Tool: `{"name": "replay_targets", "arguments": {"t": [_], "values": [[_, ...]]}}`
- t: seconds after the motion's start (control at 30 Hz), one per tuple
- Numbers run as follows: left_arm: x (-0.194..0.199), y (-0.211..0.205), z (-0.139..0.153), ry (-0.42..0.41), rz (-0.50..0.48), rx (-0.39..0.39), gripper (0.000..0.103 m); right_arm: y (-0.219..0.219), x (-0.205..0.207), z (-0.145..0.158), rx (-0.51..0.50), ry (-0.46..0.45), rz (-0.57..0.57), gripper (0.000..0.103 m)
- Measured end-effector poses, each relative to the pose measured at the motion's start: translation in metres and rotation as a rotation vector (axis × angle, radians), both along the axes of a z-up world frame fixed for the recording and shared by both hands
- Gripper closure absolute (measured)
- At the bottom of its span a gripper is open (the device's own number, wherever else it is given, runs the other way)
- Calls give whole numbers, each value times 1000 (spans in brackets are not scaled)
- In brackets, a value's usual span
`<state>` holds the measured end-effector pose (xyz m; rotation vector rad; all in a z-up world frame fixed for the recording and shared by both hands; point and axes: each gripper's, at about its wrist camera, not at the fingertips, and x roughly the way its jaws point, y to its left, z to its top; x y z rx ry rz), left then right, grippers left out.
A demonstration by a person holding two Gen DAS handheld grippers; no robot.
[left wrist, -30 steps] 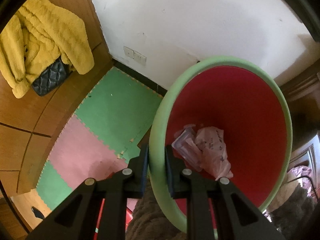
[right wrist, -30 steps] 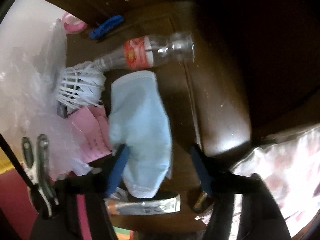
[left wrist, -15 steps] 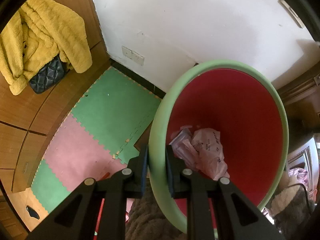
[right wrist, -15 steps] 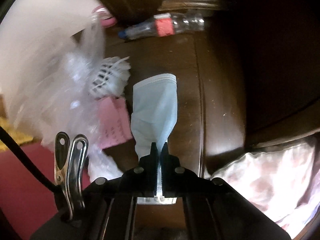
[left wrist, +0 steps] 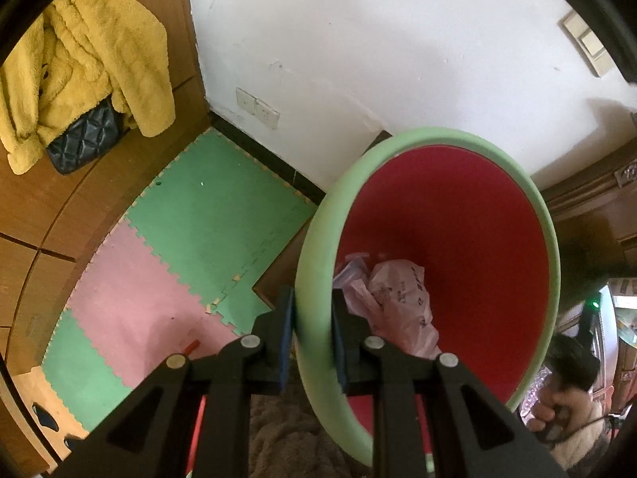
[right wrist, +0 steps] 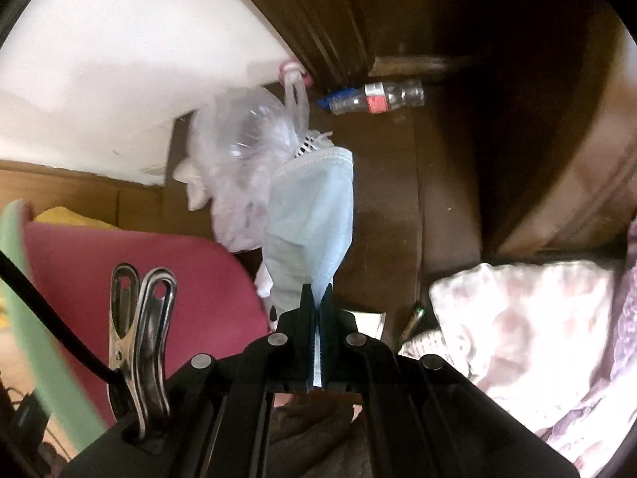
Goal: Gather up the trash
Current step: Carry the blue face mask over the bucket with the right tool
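My left gripper point(left wrist: 312, 302) is shut on the green rim of a bin point(left wrist: 314, 239) with a red inside, held tilted above the floor. Crumpled pink plastic and wrappers point(left wrist: 392, 302) lie in its bottom. In the right wrist view my right gripper point(right wrist: 317, 298) is shut on the lower end of a light blue face mask point(right wrist: 314, 215), which hangs lifted above a dark brown wooden surface point(right wrist: 398, 207). The same bin point(right wrist: 135, 279) shows at the lower left, close beside the mask.
On the brown surface lie a clear plastic bottle point(right wrist: 378, 97) with a red label, a clear plastic bag point(right wrist: 247, 151) and a white shuttlecock partly hidden behind the mask. Pale patterned bedding point(right wrist: 529, 318) fills the right. Green and pink foam mats point(left wrist: 179, 239), a yellow coat point(left wrist: 83, 67).
My right gripper closed on the blue mask and rose with it off the brown surface; the bottle and bag now look farther away. The left gripper still grips the bin rim.
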<state>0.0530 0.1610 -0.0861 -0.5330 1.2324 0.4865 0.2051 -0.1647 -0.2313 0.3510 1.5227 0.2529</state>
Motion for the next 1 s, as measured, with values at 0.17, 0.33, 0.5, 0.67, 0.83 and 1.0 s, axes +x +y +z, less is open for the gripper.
{"name": "replay_targets", "arguments": {"t": [0.17,0.33,0.5,0.67,0.83,1.0], "values": [[0,-1,0,8,-2,-9,84,-3,-19,28,7,-64,4,101],[-1,-4,0,36,-13,-10,84,-9,-32,59,42,-109,-35,101],[-5,-10,1,60,-11,-17,83,-7,-42,96,41,-182,22,101],[-7,-16,2,87,-5,-13,83,1,-53,131,30,-243,86,101],[-7,-17,5,76,-20,-24,81,22,-60,161,67,-322,221,101],[-7,-17,5,74,-8,-36,82,40,-66,184,165,-371,312,101]]}}
